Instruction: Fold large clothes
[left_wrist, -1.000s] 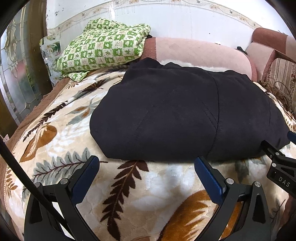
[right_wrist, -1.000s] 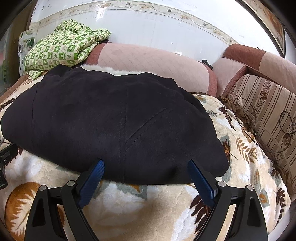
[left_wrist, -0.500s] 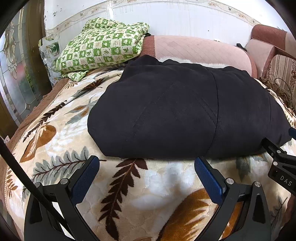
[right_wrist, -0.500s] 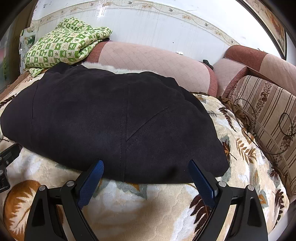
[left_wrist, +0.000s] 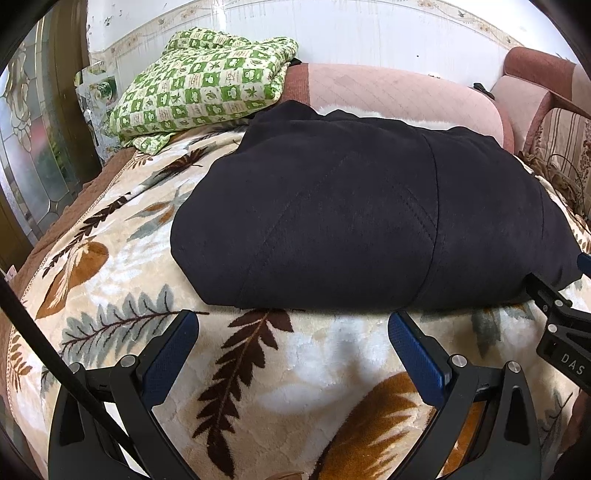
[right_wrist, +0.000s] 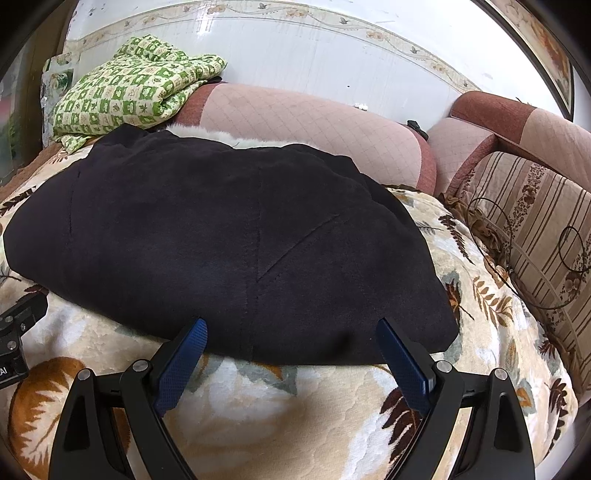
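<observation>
Seen from the left wrist: left gripper (left_wrist: 293, 325) spread wide and gripping nothing, blue pads (left_wrist: 171, 354) poised over a leaf-print blanket (left_wrist: 110, 280), just short of the near hem of a folded black garment (left_wrist: 369, 221) lying straight ahead. Beyond the garment, to the far left, a green checked quilt (left_wrist: 207, 88) heaped against a pink bolster (left_wrist: 399, 96); at the right edge, part of the other tool. Seen from the right wrist: right gripper (right_wrist: 291, 330) likewise spread wide and empty, both fingertips overlapping the garment's (right_wrist: 221, 240) near hem in the picture, actual contact impossible to judge. Same blanket (right_wrist: 277, 406) beneath; striped cushion (right_wrist: 535, 229) off to the right, green quilt (right_wrist: 129, 88) far ahead to the left, pink bolster (right_wrist: 303, 122) behind the dark fabric.
</observation>
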